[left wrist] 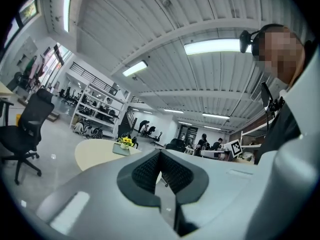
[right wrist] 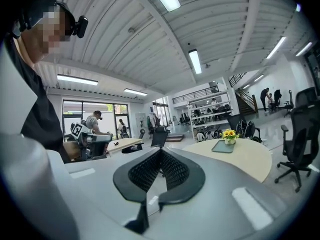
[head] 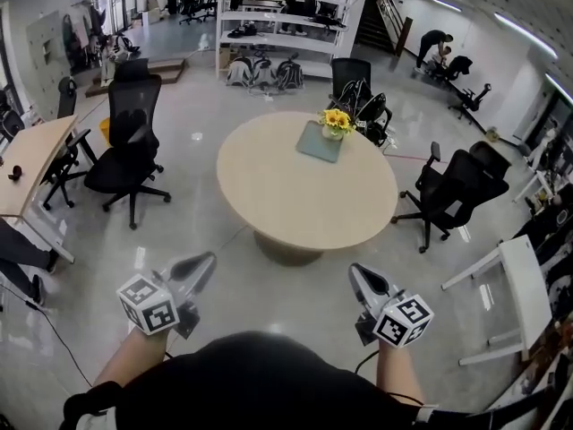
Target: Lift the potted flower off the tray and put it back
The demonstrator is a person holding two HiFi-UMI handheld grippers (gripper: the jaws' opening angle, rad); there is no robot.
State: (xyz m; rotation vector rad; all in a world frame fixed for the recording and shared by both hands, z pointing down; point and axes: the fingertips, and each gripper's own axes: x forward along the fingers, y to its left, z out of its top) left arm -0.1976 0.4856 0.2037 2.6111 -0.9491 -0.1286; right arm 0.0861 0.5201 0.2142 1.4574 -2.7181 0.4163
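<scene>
Both tools are empty, jaws pressed together. The left tool and right tool are held side by side, well short of the near edge of the round tabletop. The potted flower stands on the grey tray's far corner, toward the tabletop's far side, straight ahead and, I'd judge, slightly nearer the right tool. The forearms are tucked close to the body and the tools point roughly level.
</scene>
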